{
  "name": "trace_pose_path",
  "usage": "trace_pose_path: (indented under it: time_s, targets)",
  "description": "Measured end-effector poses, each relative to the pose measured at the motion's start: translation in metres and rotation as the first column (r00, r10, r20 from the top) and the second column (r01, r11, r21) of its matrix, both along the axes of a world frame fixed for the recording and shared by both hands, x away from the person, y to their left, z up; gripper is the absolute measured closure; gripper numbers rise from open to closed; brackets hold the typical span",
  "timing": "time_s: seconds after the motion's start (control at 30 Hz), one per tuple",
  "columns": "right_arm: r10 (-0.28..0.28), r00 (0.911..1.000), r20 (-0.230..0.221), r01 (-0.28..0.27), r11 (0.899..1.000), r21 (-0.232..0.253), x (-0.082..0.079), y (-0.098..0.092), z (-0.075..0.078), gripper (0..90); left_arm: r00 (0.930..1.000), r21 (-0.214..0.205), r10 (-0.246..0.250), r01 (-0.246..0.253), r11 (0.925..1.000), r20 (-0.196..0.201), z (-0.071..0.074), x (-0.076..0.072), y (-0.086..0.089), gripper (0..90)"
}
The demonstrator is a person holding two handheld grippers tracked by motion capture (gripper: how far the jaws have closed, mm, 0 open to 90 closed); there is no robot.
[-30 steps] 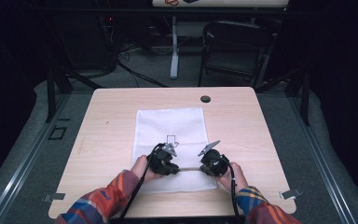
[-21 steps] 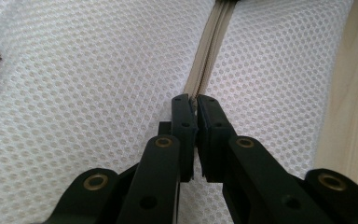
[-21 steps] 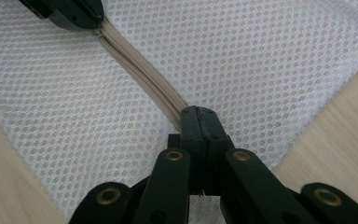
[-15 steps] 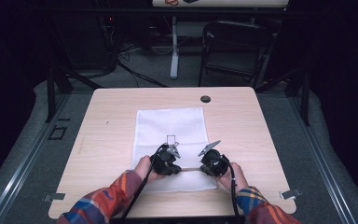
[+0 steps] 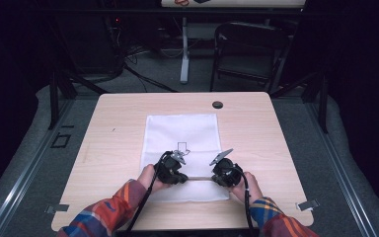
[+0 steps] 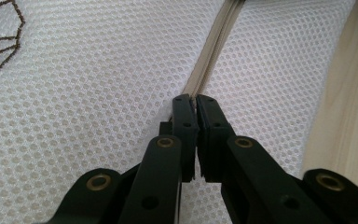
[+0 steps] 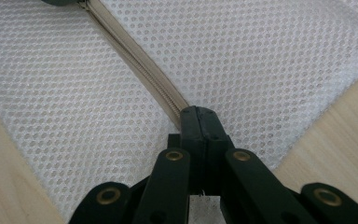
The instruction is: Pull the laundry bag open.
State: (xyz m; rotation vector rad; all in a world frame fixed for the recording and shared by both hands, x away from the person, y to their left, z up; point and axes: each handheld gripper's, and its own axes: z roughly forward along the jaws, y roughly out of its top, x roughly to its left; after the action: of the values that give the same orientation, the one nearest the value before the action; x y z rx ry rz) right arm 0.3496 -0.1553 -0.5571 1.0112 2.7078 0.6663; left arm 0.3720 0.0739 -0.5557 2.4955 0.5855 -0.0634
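A white mesh bag [image 5: 182, 133] lies flat on the wooden table [image 5: 113, 148], with a beige zipper [image 5: 198, 178] running across its near end. My left gripper [image 5: 183, 177] is shut on the zipper from the left; in the left gripper view the jaws [image 6: 196, 100] pinch the zipper [image 6: 214, 46] where it meets them. From the right, my right gripper [image 5: 213, 178] is shut on the same zipper; its tips [image 7: 198, 112] close over the end of the zipper [image 7: 135, 60]. A short stretch of zipper shows between the two grippers.
A brown outline print [image 5: 182, 148] marks the bag's middle. A dark round grommet [image 5: 217, 104] sits in the table near the far edge. Beyond the table stand a chair [image 5: 246, 49] and a desk leg [image 5: 184, 54]. Bare wood lies on both sides of the bag.
The left gripper edged slightly toward the right one and back again. Both grippers stay closed on the zipper; the bag has not shifted.
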Motion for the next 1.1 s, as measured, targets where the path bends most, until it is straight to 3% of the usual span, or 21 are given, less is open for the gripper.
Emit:
trace_pose_path:
  time_s: [0.3, 1.1]
  targets:
    - [-0.001, 0.9997, 0.022, 0.001, 1.0, -0.003, 0.0, 0.001, -0.001, 90.0, 0.9987, -0.016, 0.048, -0.048, 0.9987, -0.021, 0.001, 0.001, 0.021, 87.4]
    - [0.011, 0.9998, 0.014, -0.011, 1.0, -0.005, 0.001, 0.0, 0.0, 90.0, 0.9968, -0.021, 0.078, -0.079, 0.9967, -0.015, 0.005, -0.004, 0.032, 87.4]
